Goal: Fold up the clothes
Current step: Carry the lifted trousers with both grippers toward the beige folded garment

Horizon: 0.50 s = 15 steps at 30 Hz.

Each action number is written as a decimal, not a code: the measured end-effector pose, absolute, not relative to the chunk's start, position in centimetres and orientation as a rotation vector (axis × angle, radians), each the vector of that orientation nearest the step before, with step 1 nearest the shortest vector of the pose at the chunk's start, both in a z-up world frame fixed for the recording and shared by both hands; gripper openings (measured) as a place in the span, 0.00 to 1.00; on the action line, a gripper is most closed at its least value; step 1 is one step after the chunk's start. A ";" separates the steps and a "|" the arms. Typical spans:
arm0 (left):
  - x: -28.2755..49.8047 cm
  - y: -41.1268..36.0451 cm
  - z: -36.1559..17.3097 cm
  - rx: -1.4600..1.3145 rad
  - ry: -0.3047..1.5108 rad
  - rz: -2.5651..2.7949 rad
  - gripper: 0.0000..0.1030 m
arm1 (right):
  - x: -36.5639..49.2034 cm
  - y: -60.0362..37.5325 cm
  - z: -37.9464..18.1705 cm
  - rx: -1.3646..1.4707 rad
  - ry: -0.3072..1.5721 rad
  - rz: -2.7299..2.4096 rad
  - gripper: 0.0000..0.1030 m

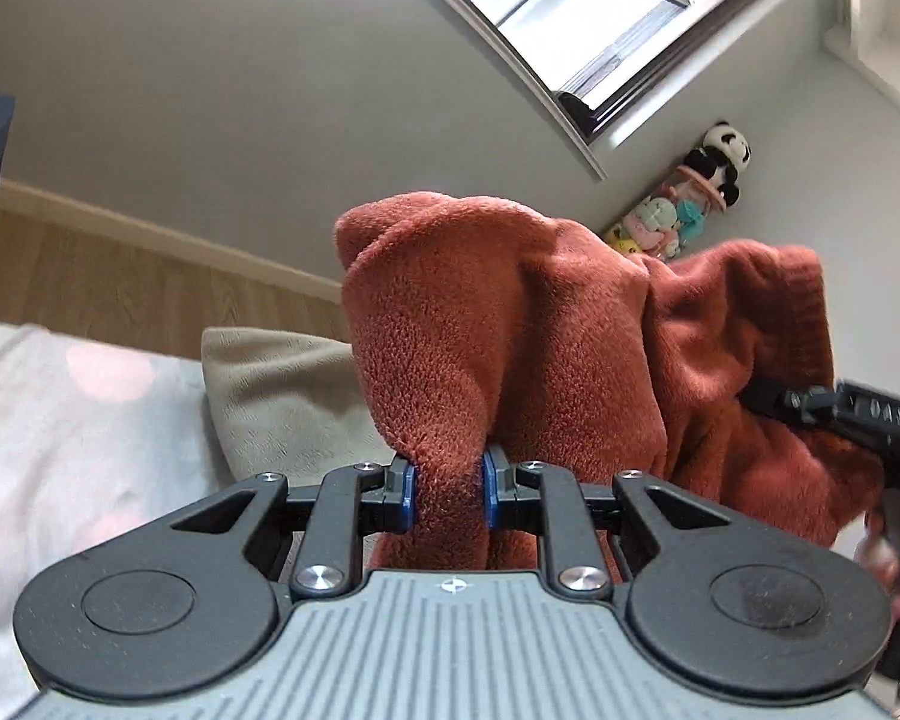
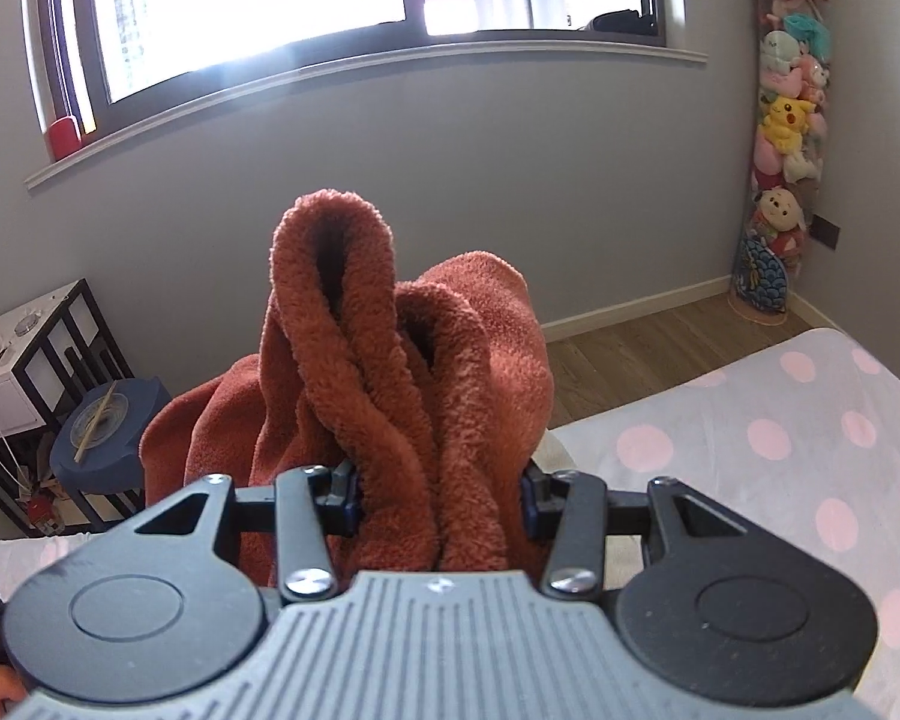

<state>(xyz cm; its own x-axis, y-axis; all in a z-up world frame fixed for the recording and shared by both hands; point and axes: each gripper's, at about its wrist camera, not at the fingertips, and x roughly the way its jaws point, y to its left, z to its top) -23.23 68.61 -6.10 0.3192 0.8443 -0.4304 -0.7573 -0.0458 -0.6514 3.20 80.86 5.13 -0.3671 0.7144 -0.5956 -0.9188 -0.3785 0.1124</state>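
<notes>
A rust-red fleece garment (image 1: 510,324) hangs bunched between both grippers above the bed. My left gripper (image 1: 449,492) is shut on a narrow fold of it, the blue pads pressing the cloth from both sides. In the right wrist view the same fleece garment (image 2: 402,372) fills the jaws in thick rolled folds, and my right gripper (image 2: 441,498) is shut on that wide bundle. The right gripper's black body (image 1: 852,414) shows at the right edge of the left wrist view, held by a hand, with the fleece draped over its front.
A bed with a pale sheet with pink dots (image 2: 780,438) lies below. A beige pillow (image 1: 276,396) rests on it. A blue stool (image 2: 102,426) and a black-framed shelf (image 2: 36,354) stand at the left. A tall tube of plush toys (image 2: 786,138) stands in the corner under the window (image 2: 330,6).
</notes>
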 end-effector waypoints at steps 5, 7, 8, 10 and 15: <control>-21.9 68.8 -8.5 -0.939 -0.012 1.319 0.17 | 3.5 83.9 1.7 -0.645 0.534 1.915 0.47; -21.2 69.0 -8.7 -0.914 0.022 1.335 0.17 | 4.0 84.9 0.4 -0.662 0.549 1.912 0.47; -21.1 69.1 -8.8 -0.912 0.025 1.334 0.17 | 4.2 85.5 -0.2 -0.671 0.556 1.910 0.47; -21.1 69.4 -9.0 -0.918 0.021 1.330 0.17 | 5.0 86.2 -1.3 -0.668 0.576 1.903 0.47; -21.1 69.2 -9.7 -0.931 0.011 1.335 0.17 | 5.8 87.5 -3.2 -0.672 0.594 1.888 0.49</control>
<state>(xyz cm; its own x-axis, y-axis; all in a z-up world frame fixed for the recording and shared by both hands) -21.12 69.17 -9.68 0.2888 0.8147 -0.5029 -0.8232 -0.0570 -0.5649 5.79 87.48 -3.24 -0.3421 0.6476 -0.6809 -0.9207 -0.3757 0.1052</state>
